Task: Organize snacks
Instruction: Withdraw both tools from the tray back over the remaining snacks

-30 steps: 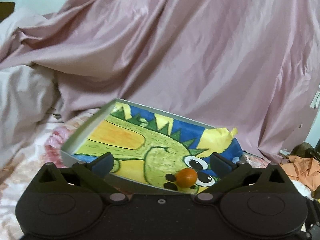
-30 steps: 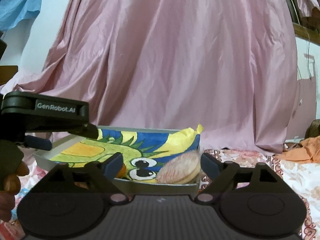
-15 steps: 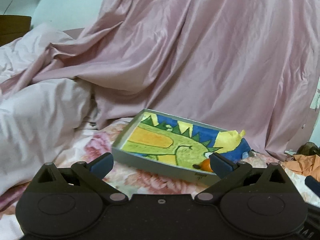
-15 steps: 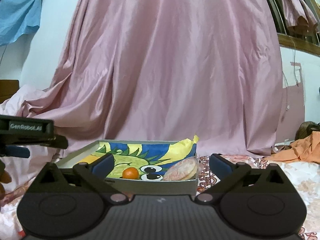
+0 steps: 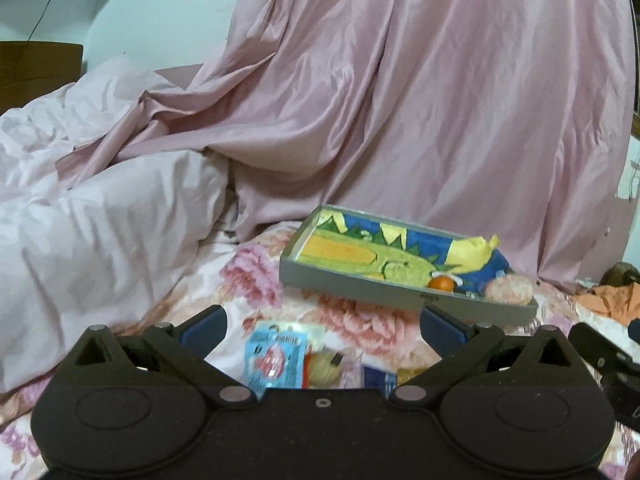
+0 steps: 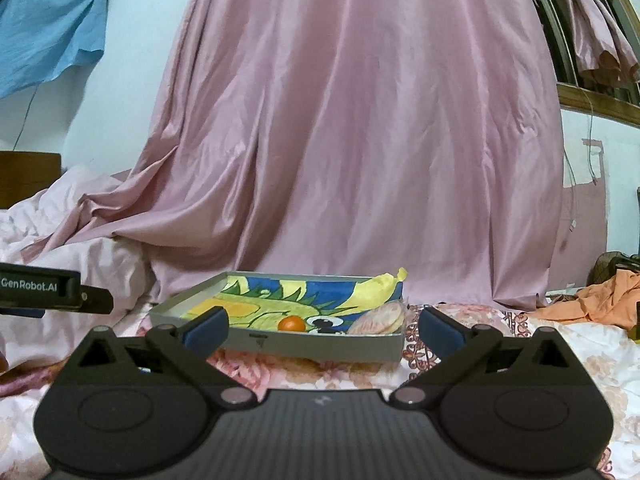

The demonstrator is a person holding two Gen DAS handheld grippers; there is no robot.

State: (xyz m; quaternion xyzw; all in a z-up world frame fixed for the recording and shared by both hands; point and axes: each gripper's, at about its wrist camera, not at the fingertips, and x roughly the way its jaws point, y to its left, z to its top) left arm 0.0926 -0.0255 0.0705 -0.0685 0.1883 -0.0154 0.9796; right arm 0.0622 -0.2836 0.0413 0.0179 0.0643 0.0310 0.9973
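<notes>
A grey tray with a cartoon dinosaur lining lies on the floral bedsheet; it also shows in the right wrist view. In it are a small orange fruit and a round wrapped cracker. My left gripper is open and empty, well back from the tray. Between its fingers lie loose snacks: a light blue packet, a pale round snack and a dark blue packet. My right gripper is open and empty, just short of the tray's near wall.
A pink satin curtain hangs behind the tray. A rumpled pale pink duvet lies at the left. Orange cloth is at the right. The left gripper's body shows at the left edge of the right wrist view.
Both grippers have pulled back from the tray, which now looks smaller and farther. Loose snack packets have come into the left wrist view between its fingers.
</notes>
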